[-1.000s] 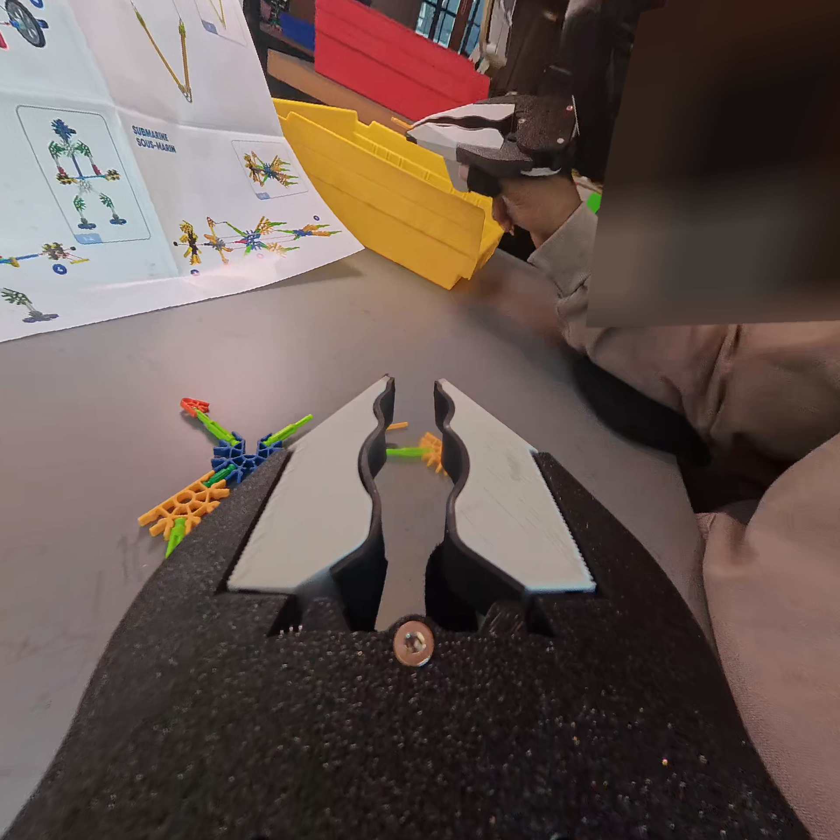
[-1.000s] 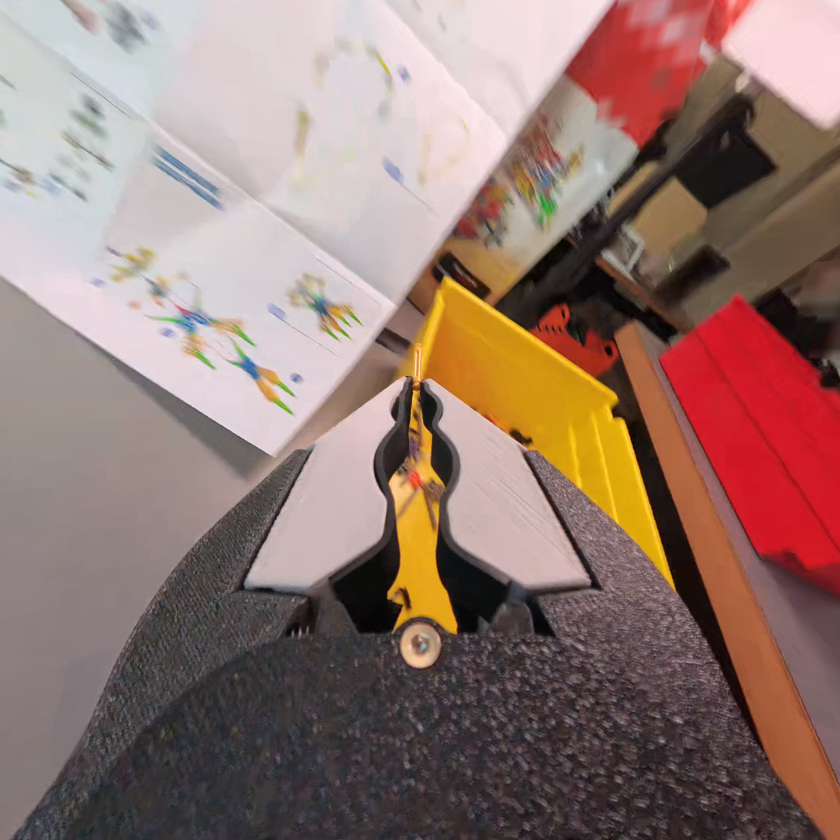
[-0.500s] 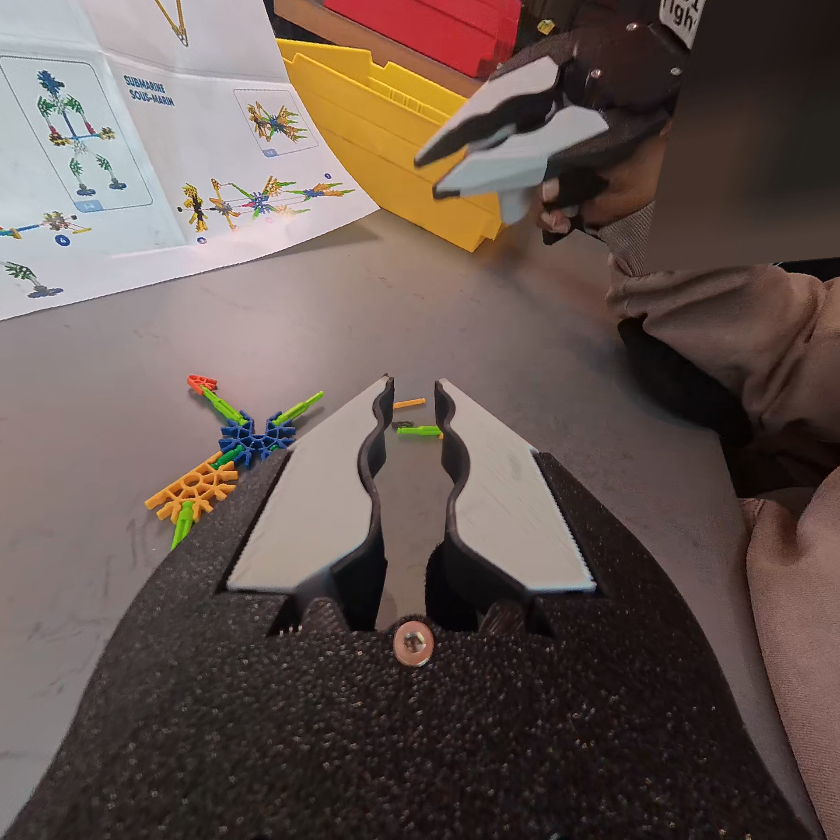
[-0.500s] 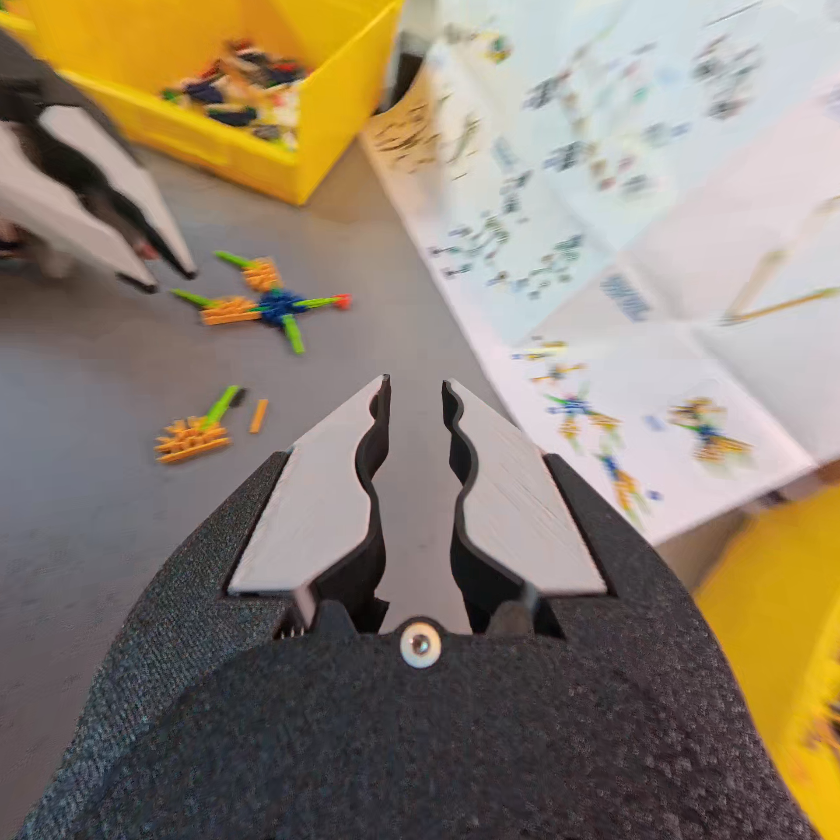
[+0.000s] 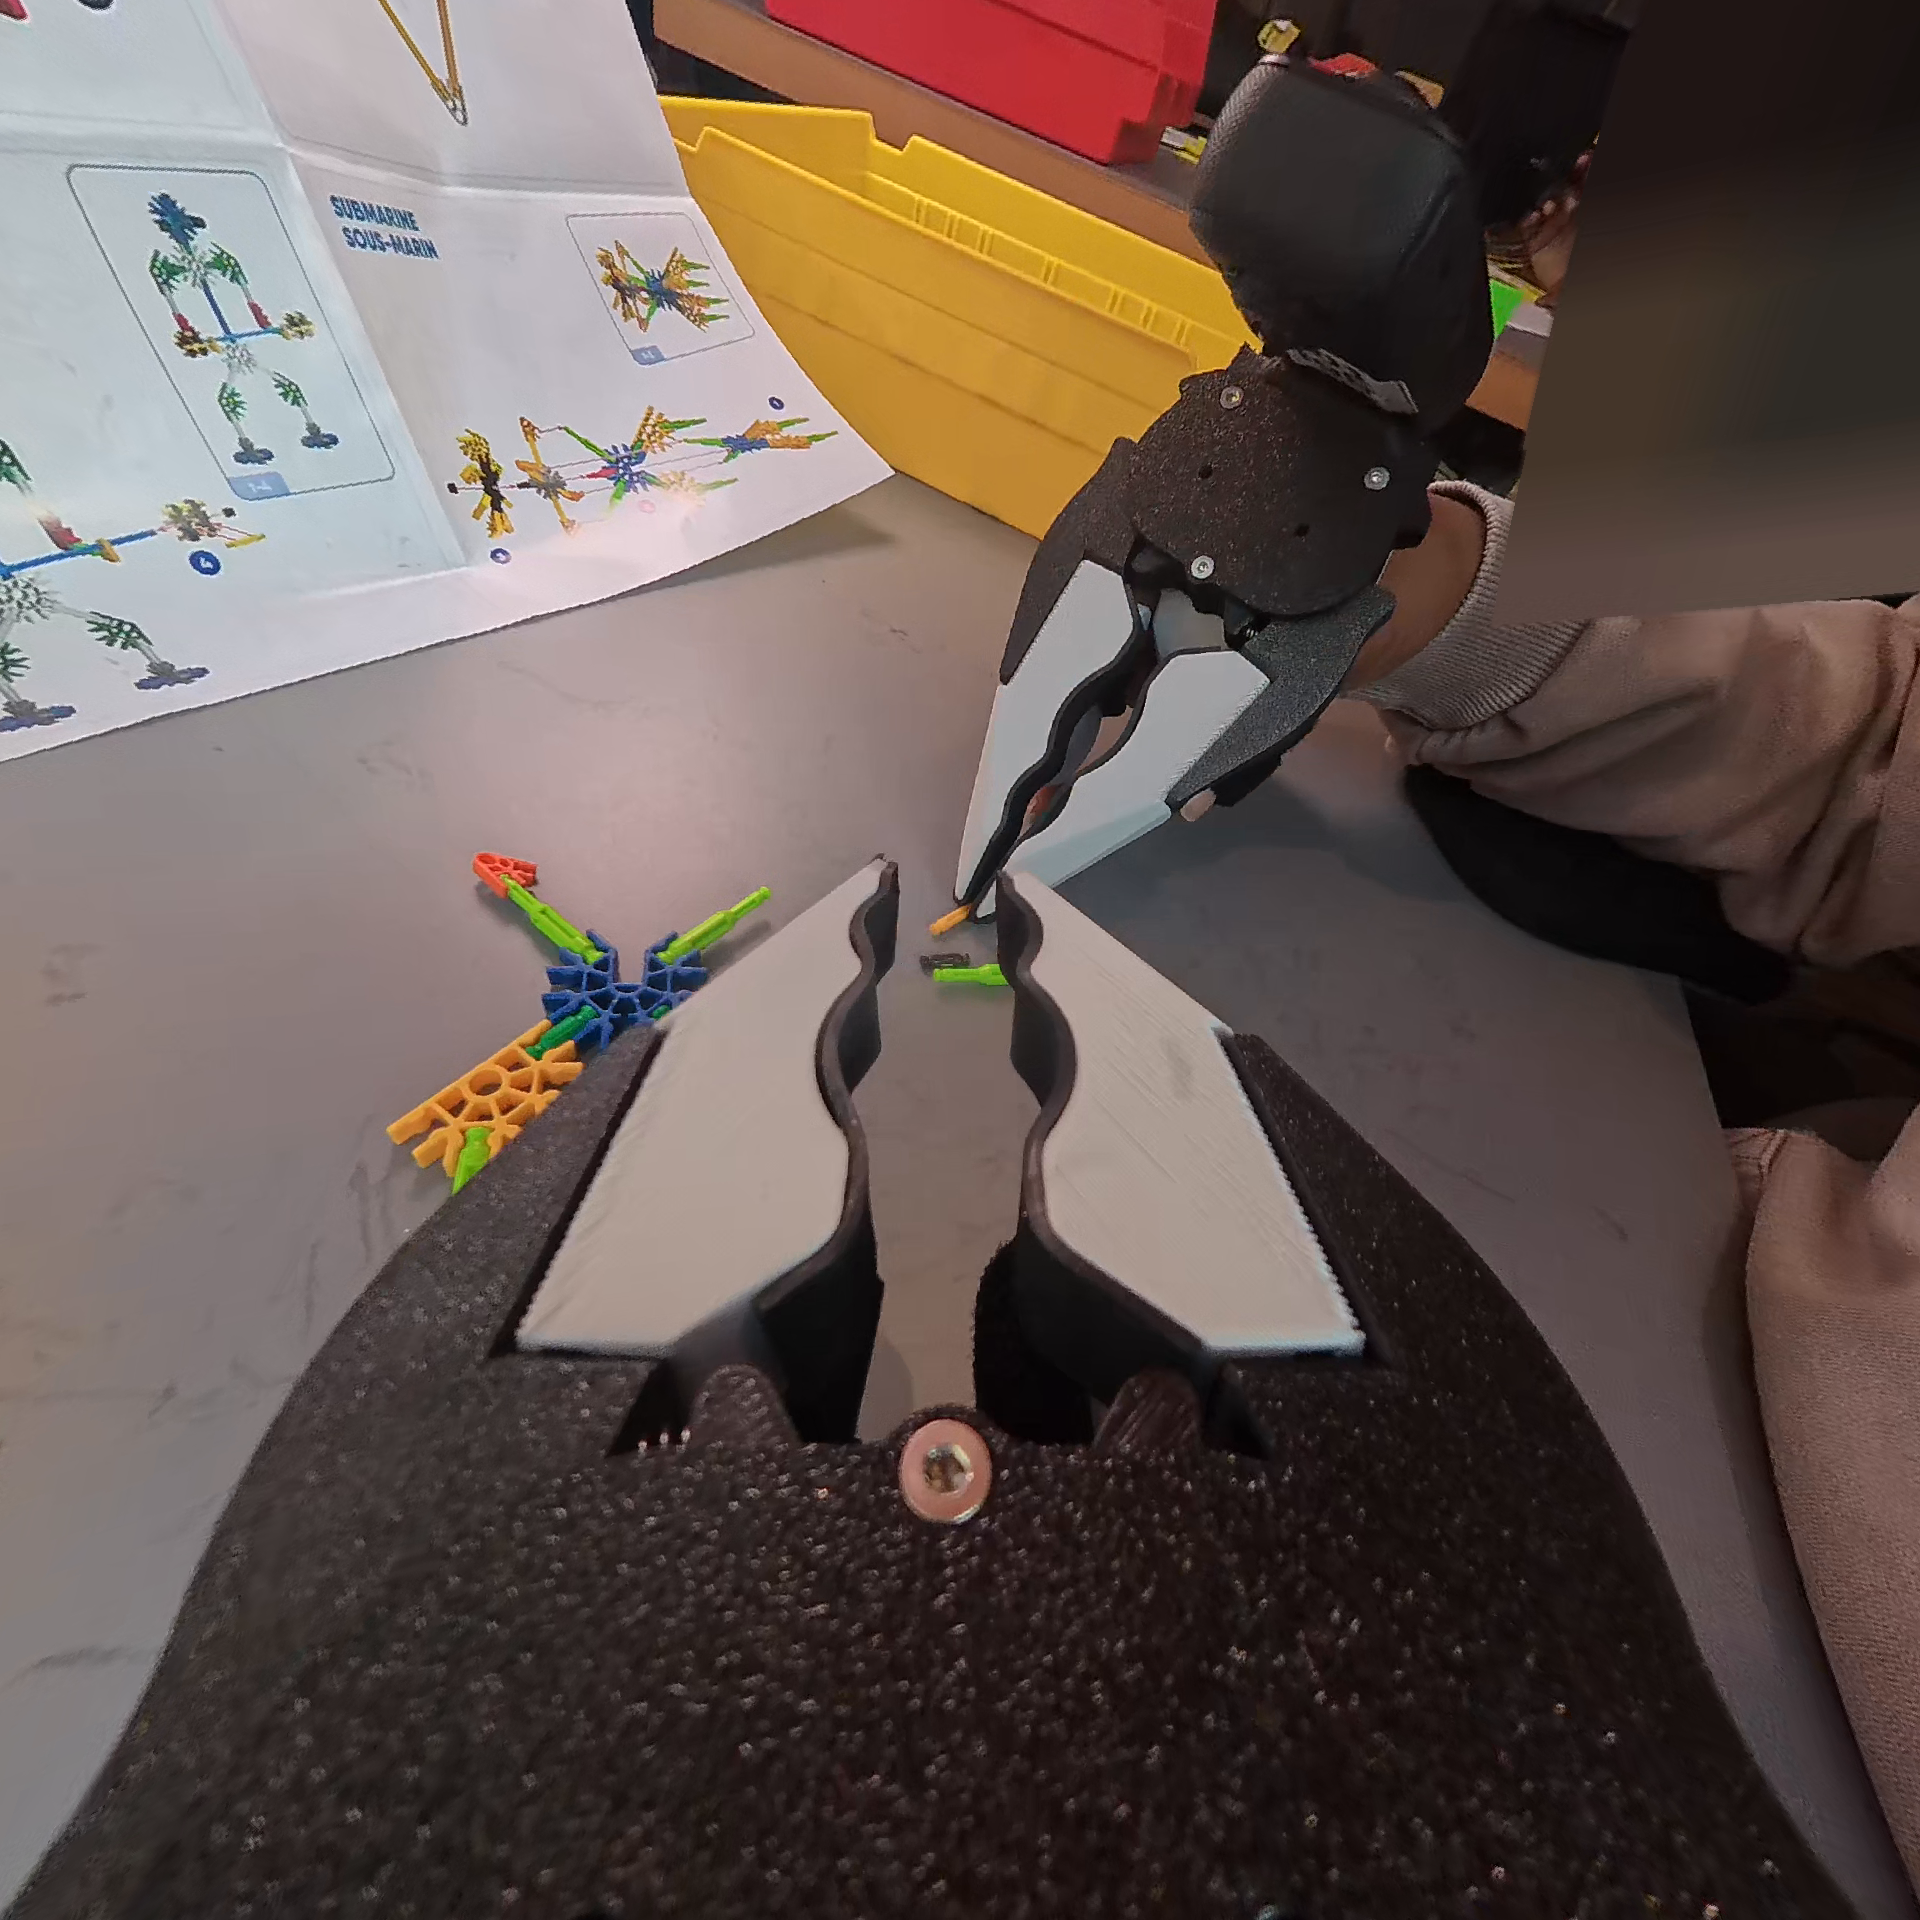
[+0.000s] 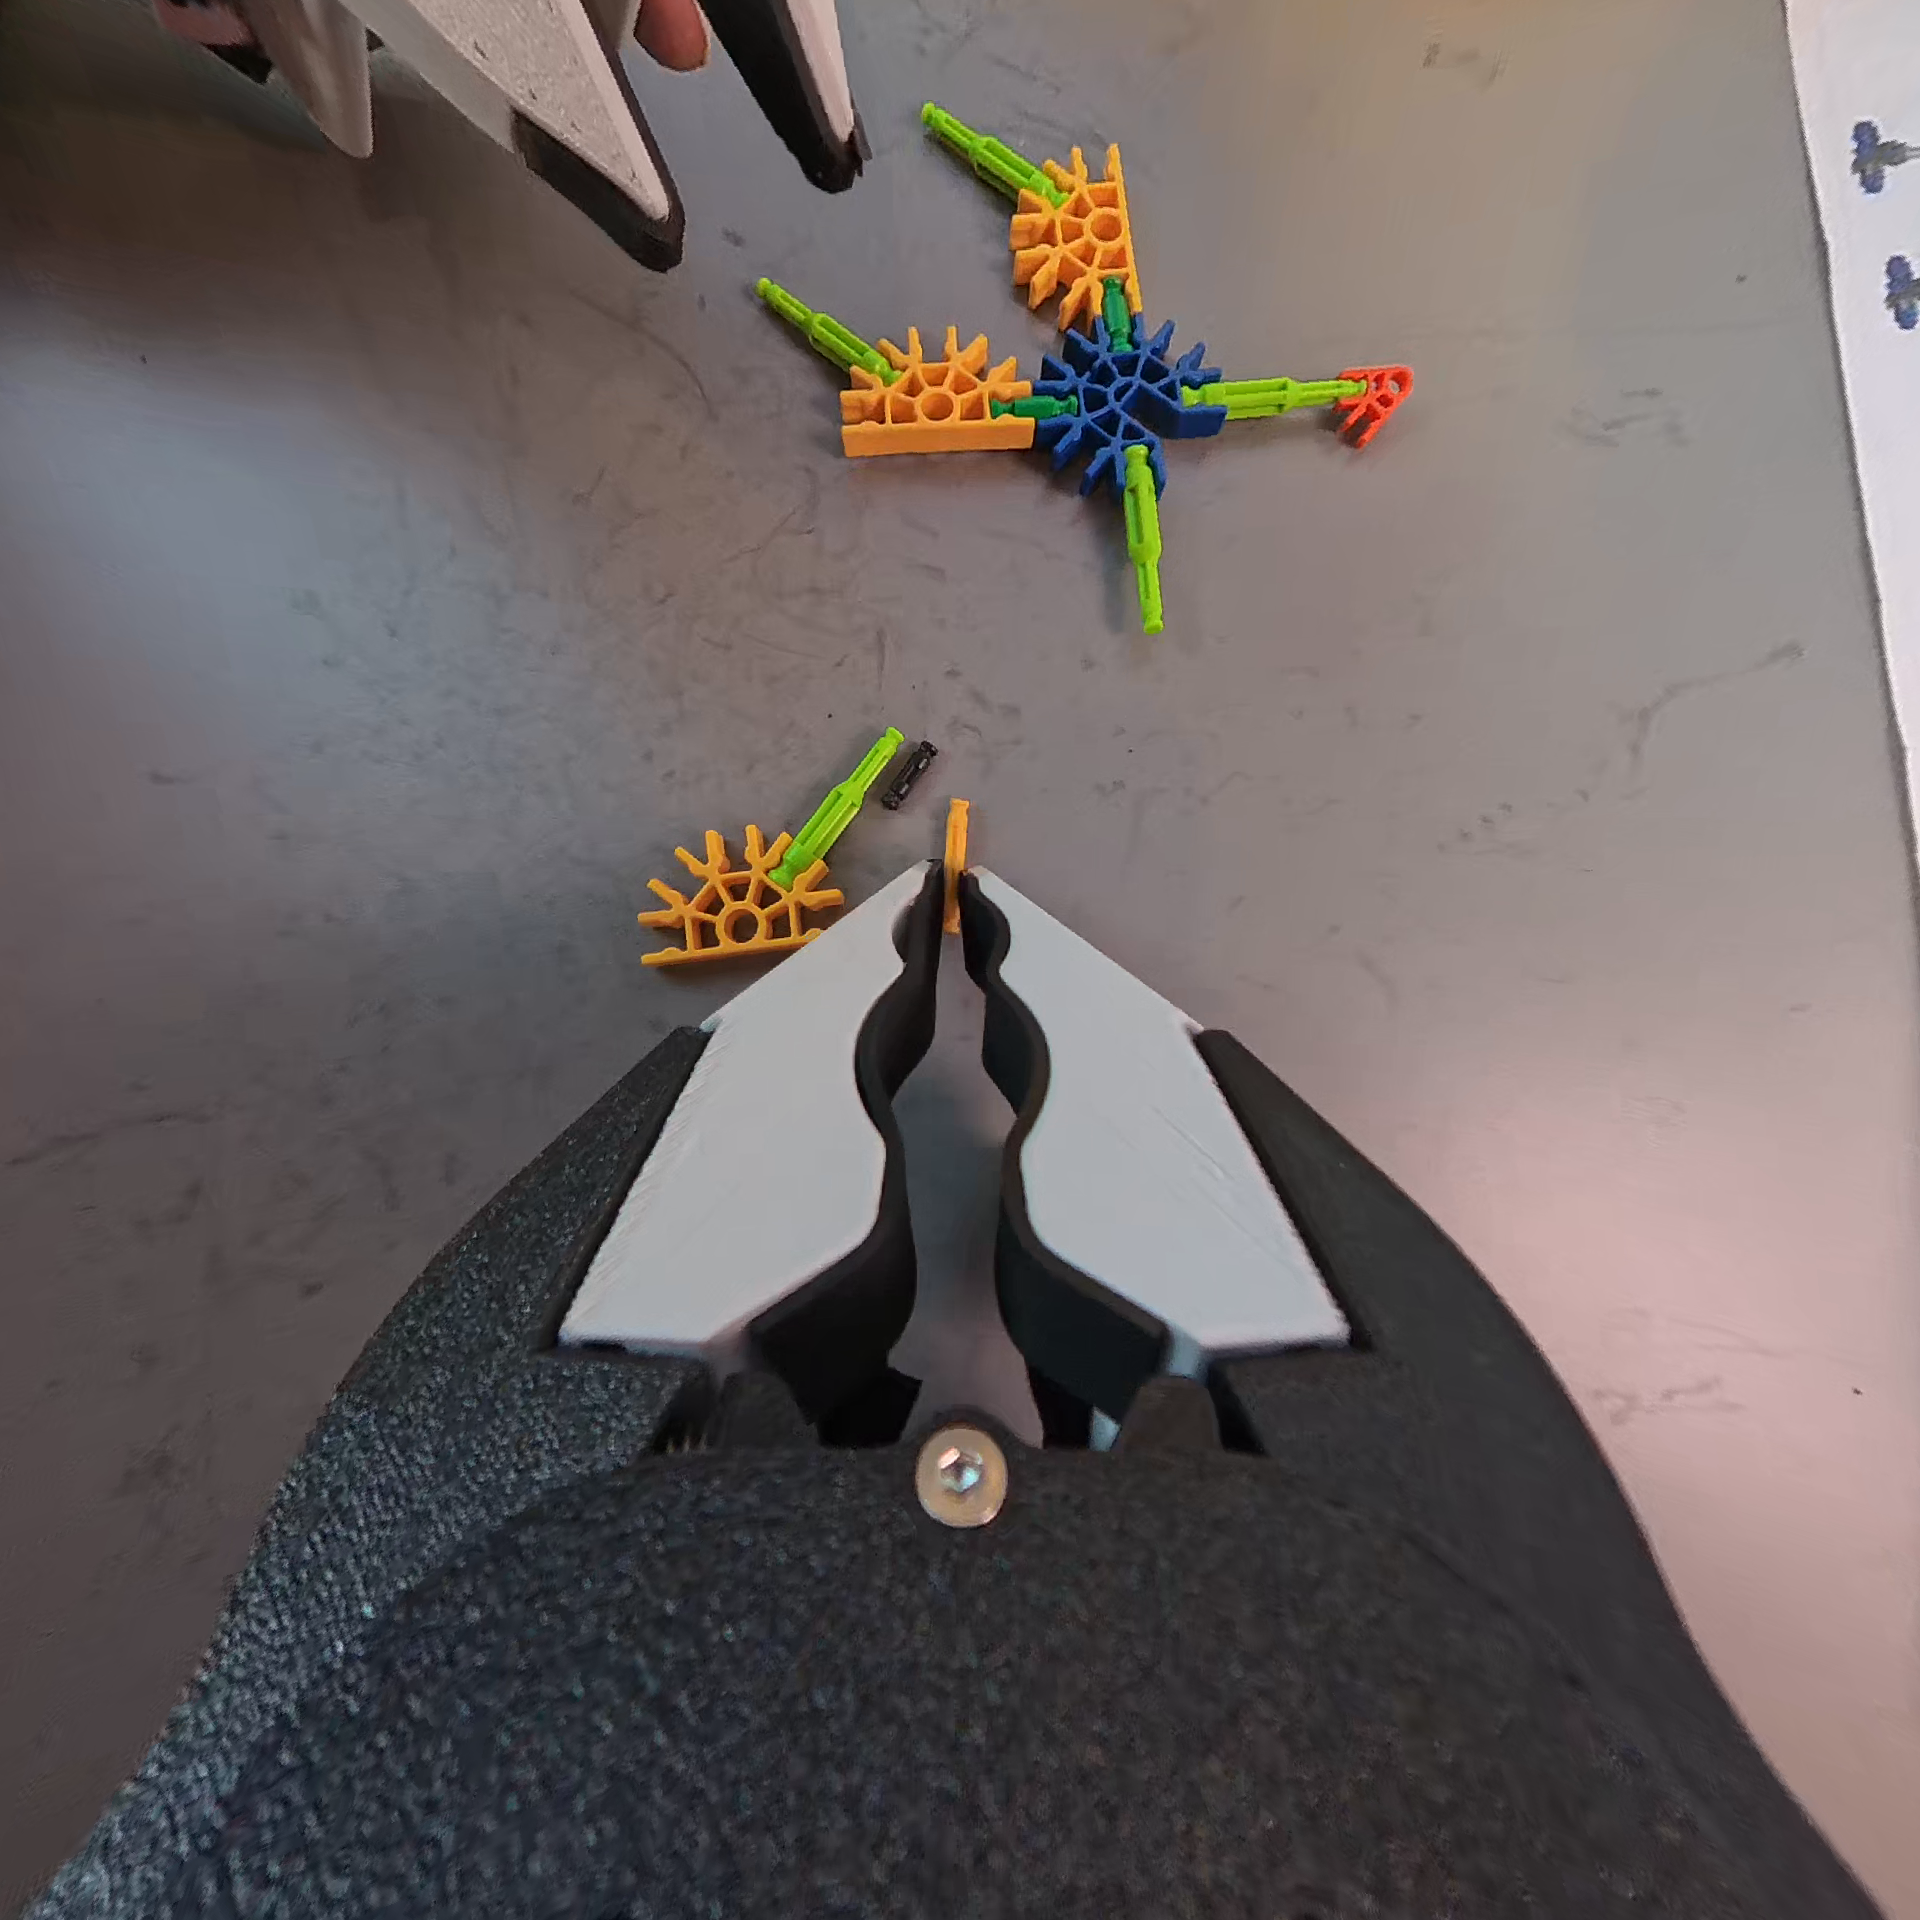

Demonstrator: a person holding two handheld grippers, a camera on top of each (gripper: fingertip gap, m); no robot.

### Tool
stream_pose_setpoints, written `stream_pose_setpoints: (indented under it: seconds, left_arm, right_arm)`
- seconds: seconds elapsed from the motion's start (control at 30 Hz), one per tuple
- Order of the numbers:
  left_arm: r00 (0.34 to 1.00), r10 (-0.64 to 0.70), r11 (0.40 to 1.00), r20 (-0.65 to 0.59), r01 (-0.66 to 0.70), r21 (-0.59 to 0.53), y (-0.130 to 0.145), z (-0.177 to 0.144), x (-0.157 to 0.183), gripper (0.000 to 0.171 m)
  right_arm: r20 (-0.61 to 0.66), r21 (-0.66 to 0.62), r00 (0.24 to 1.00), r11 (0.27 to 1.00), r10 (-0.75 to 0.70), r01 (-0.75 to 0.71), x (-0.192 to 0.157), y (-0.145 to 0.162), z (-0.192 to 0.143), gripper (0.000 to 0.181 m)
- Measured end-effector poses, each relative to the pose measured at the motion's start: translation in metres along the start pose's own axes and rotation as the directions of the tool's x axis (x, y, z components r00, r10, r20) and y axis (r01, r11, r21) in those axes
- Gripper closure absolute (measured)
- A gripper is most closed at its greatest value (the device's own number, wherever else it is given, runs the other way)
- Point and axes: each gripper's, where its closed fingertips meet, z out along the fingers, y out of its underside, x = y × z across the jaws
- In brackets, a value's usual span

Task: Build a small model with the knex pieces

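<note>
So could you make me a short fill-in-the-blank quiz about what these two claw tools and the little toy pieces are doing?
1. The right gripper pinches a small ____ rod.
2. The left gripper is ____ and holds nothing.
3. The hub of the star-shaped assembly is ____.
4. The loose orange connector has a ____ rod plugged in.

Missing words: orange; open; blue; green

table [image 6: 416, 623]: matt grey, scuffed, lower left
toy pieces [image 6: 1112, 395]: smooth glossy plastic, upper centre
right gripper [image 6: 945, 894]: grainy black body, finely ridged matt grey fingers, shiny metal screw
sheet [image 5: 312, 312]: creased white printed paper, upper left
bin [image 5: 935, 312]: smooth yellow plastic, ribbed rim
sleeve [image 5: 1662, 727]: soft beige cloth, right edge
</note>
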Motion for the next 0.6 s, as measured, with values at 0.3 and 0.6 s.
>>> stream_pose_setpoints:
  seconds: [0.3,0.6]
  left_arm:
    - [0.987,0.069,0.998,0.147,-0.068,-0.010,-0.003,-0.006,-0.020,0.126]
    - [0.977,0.154,0.986,0.145,-0.144,-0.080,0.005,0.000,-0.015,0.116]
  right_arm:
    - [-0.581,0.418,0.798,0.900,0.161,0.122,0.112,-0.049,-0.163,0.181]
    - [-0.845,0.310,0.335,0.892,0.417,-0.328,0.213,0.148,-0.262,0.180]
